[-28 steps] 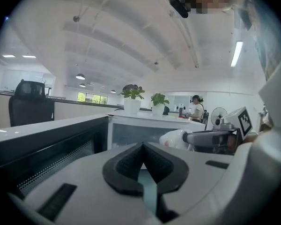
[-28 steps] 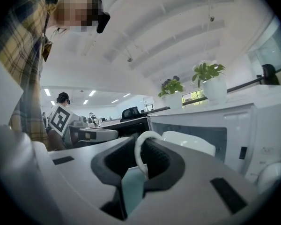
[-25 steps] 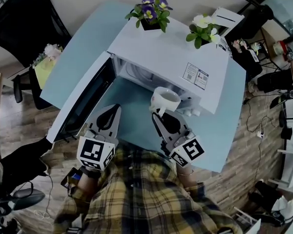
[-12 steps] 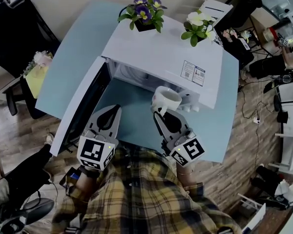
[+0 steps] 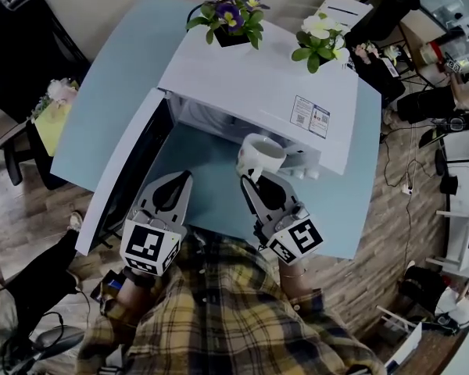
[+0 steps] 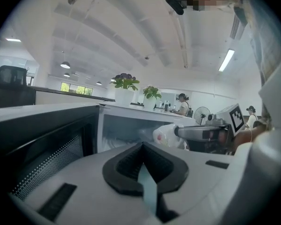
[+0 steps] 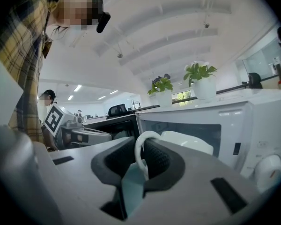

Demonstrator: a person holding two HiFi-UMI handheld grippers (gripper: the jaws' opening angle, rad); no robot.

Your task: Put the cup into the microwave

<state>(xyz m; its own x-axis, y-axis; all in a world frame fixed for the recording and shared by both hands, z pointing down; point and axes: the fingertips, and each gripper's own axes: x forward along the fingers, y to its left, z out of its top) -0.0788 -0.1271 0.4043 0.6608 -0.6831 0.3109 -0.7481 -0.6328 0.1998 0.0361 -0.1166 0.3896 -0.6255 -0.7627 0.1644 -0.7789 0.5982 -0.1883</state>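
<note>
Before the microwave (image 5: 250, 84) mouth, right tool (image 5: 248, 180) pinches the cup (image 5: 262, 155) by its handle; a swing could clip the frame. Left tool (image 5: 185, 176) closed, empty.

The head view is dim and muted, its corners black from fisheye distortion. Both gripper views bend strongly at the edges, lit by a ceiling strip light (image 6: 227, 60), with nearest surfaces soft.

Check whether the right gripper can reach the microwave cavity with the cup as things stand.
Probably yes. The door is swung wide to the left, the cavity faces the right gripper, and the gripped cup is already at the opening. The left gripper sits aside.
</note>
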